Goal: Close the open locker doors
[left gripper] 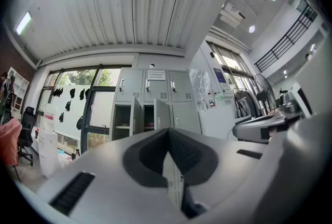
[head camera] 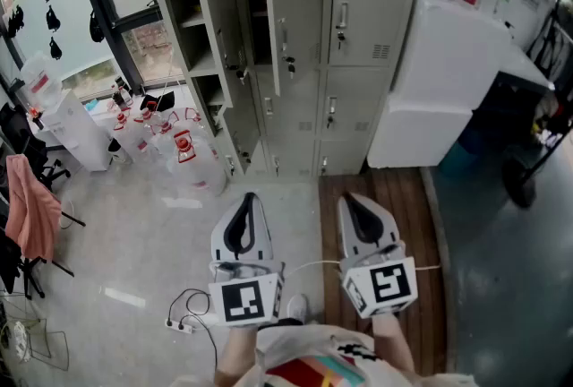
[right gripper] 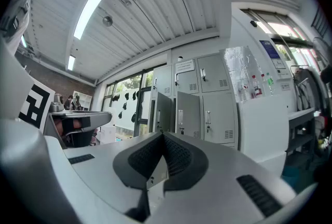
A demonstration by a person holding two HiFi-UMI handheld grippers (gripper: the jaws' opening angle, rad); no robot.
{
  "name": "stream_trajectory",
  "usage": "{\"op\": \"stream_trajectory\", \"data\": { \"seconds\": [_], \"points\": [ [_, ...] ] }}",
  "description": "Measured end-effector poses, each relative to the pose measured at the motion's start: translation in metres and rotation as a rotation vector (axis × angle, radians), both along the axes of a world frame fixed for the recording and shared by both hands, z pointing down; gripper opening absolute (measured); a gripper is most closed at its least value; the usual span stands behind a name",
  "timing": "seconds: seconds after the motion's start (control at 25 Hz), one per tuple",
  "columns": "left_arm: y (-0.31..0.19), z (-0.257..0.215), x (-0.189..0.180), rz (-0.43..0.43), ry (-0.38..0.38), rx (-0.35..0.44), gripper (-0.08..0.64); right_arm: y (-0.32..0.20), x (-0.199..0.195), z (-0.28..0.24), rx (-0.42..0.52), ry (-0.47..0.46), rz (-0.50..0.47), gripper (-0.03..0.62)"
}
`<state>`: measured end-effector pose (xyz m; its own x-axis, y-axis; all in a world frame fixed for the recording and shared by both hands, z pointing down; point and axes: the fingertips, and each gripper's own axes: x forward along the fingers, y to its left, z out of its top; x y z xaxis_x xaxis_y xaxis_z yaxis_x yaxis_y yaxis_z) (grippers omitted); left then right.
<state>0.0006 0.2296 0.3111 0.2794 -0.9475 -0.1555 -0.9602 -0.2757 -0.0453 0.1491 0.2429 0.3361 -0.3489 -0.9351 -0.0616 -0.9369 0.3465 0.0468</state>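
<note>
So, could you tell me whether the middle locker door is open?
Open: the middle locker door stands swung outward, exposing its dark compartment.

We see grey locker bank (head camera: 358, 9): two middle-row doors stand open. We note left door (head camera: 226, 45) swung wide, shelves exposed; neighbouring door (head camera: 294, 22) half open, latch on face.

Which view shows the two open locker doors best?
Head view: both open locker doors appear large, swung out, with shelves visible inside. The left and right gripper views show them only small and distant.
</note>
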Motion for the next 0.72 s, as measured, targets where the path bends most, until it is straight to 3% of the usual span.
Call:
{"op": "stream_trajectory", "data": {
  "seconds": [0.4, 0.72],
  "points": [
    [-0.009, 0.005, 0.002, 0.009, 0.012, -0.01, 0.005, -0.008, 0.001, 0.009, -0.018, -0.007, -0.021, 0.005],
    [-0.038, 0.004, -0.018, 0.02, 0.032, -0.007, 0.005, -0.035, -0.006, 0.014, -0.025, -0.03, 0.004, 0.005]
  ]
}}
